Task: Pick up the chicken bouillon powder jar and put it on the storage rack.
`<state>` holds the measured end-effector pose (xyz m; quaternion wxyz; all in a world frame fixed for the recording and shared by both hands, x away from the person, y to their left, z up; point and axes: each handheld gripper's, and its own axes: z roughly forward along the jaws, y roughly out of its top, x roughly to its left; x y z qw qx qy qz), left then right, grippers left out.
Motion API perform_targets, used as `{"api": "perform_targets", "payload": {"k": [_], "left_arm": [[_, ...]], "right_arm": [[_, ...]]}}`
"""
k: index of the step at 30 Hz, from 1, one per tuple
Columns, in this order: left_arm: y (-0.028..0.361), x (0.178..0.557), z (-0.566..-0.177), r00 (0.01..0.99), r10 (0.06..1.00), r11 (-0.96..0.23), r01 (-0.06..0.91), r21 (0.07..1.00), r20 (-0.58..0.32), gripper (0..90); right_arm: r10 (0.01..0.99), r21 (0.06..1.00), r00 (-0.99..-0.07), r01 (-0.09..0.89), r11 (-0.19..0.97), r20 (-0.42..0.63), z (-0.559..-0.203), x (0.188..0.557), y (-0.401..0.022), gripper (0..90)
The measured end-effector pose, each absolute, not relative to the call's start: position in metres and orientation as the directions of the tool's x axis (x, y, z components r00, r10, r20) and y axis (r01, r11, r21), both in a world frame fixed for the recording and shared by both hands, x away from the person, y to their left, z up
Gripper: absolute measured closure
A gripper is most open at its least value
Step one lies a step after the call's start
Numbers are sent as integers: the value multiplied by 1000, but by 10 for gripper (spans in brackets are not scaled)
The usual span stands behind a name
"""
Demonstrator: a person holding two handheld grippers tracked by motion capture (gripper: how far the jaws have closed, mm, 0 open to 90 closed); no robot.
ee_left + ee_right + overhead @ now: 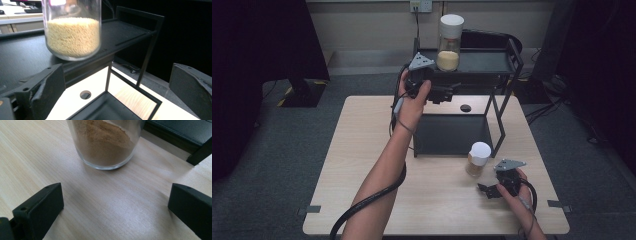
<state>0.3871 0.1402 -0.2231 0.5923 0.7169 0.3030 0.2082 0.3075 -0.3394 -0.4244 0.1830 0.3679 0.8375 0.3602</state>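
Observation:
A tall glass jar of pale yellow grains with a white lid stands on the top shelf of a black metal rack. My left gripper is held up just in front of that shelf, open, with nothing between its jaws. A shorter glass jar of brown powder with a white lid stands on the wooden table beside the rack's front right leg. My right gripper rests low near the table, just short of that jar, open and empty.
The rack's lower black shelf sits on the table behind the brown jar. A round cable hole is in the tabletop under the rack. Dark chairs and cables lie on the grey floor around the table.

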Motion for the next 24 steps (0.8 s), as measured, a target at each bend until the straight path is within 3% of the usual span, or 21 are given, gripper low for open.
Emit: {"api": "perform_targets", "payload": {"k": [24], "left_arm": [[154,374,-278,751,655,-123,220,968,-87,0]], "right_arm": [[748,738,-662,484,470,-41,-424,307,-339,0]]}}
